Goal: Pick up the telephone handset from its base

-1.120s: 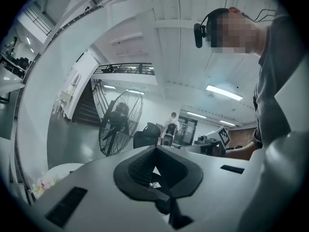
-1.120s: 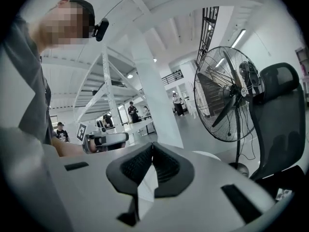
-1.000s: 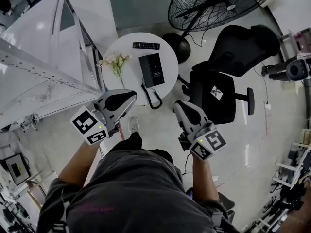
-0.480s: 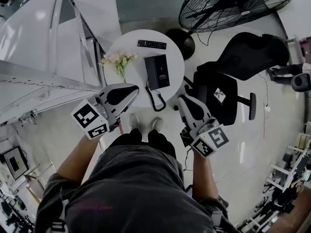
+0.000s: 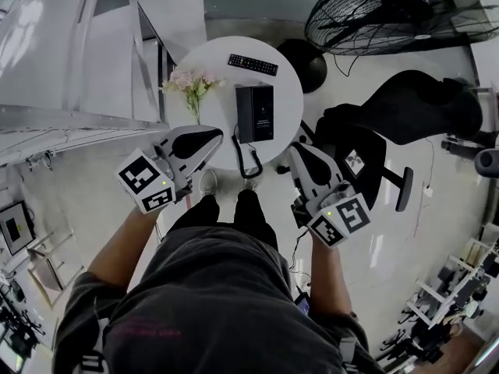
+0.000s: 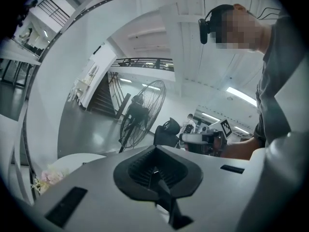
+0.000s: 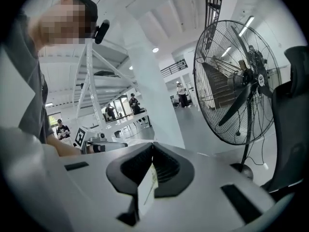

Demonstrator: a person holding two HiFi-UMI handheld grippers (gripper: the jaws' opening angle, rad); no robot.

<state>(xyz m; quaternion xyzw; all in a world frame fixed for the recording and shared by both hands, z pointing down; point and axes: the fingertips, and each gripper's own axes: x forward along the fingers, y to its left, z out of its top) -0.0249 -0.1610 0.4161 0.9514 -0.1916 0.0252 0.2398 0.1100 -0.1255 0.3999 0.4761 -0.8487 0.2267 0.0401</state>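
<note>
The black telephone point(image 5: 255, 113) lies on the round white table point(image 5: 214, 135), its handset resting on the base and its coiled cord point(image 5: 248, 159) hanging over the near edge. My left gripper point(image 5: 214, 139) hovers at the table's near-left edge, jaws shut and empty. Off the near-right edge, beside the cord, my right gripper point(image 5: 296, 153) is also shut with nothing in it. Neither touches the phone. In the left gripper view the closed jaws point(image 6: 154, 150) point over the table edge point(image 6: 72, 161). The right gripper view shows its closed jaws point(image 7: 152, 146) aimed past the table.
A black remote point(image 5: 253, 65) and pink flowers point(image 5: 191, 86) share the table. A black office chair point(image 5: 390, 123) stands close on the right, a large floor fan point(image 5: 405, 10) behind it. A white staircase structure point(image 5: 78, 61) runs along the left. My feet point(image 5: 208, 182) are at the table's foot.
I have stepped up to the table. Both grippers moved forward and slightly lower, now flanking the table's near edge. Their jaws stayed shut.
</note>
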